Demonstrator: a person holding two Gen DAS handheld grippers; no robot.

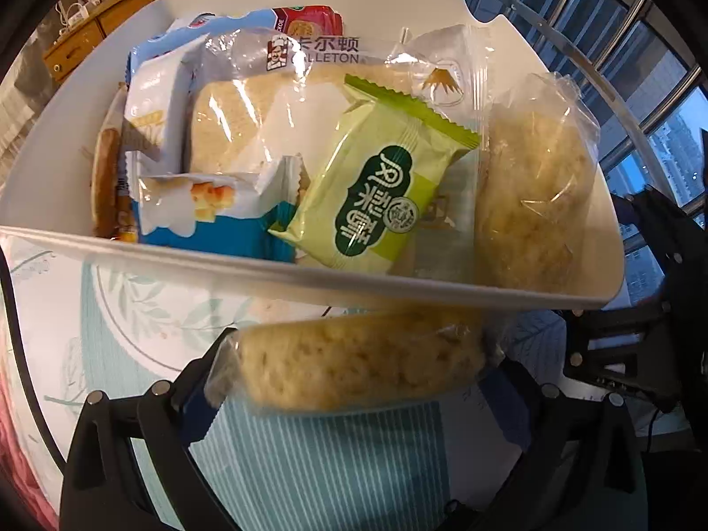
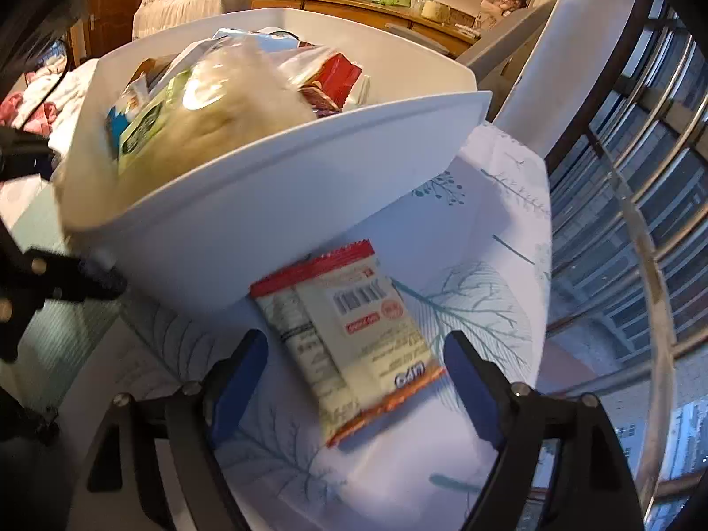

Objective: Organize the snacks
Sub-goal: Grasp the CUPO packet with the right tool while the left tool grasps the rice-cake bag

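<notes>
My left fingers [image 1: 354,367] are clamped on a clear-wrapped rice cake [image 1: 358,363], held crosswise just short of the near rim of the white bin [image 1: 309,274]. It sits below rim level as far as I can judge, so I need to lift first, clear the rim, then carry it far-side over the pile and let go low so it doesn't bounce out. Best gap looks like the near right, by the matching rice cake in bin [image 1: 531,194] that lies against the right wall. The wrapper is slick and loose at the ends, so I'd keep the squeeze on the body, not the film.

My right fingers [image 2: 356,380] are spread wide, gripping nothing, and straddle a red-edged packet [image 2: 349,345] lying flat, back side up, on the leaf-print table [image 2: 486,230]. The packet is just near of the bin's outer wall, its far edge close to it or touching; I can't tell. It's thin and flat: I'd come down, close across its width, and pinch so it bows up a little.

Bin contents: green packet [image 1: 380,190] on top at centre, clear bread pack [image 1: 248,110] behind it, blue-white pack [image 1: 186,212] near left, brown stick snack [image 1: 104,177] along the left wall, red pack [image 1: 309,22] at the far end. The bin is fairly full, and things are heaped rather than sorted.
</notes>
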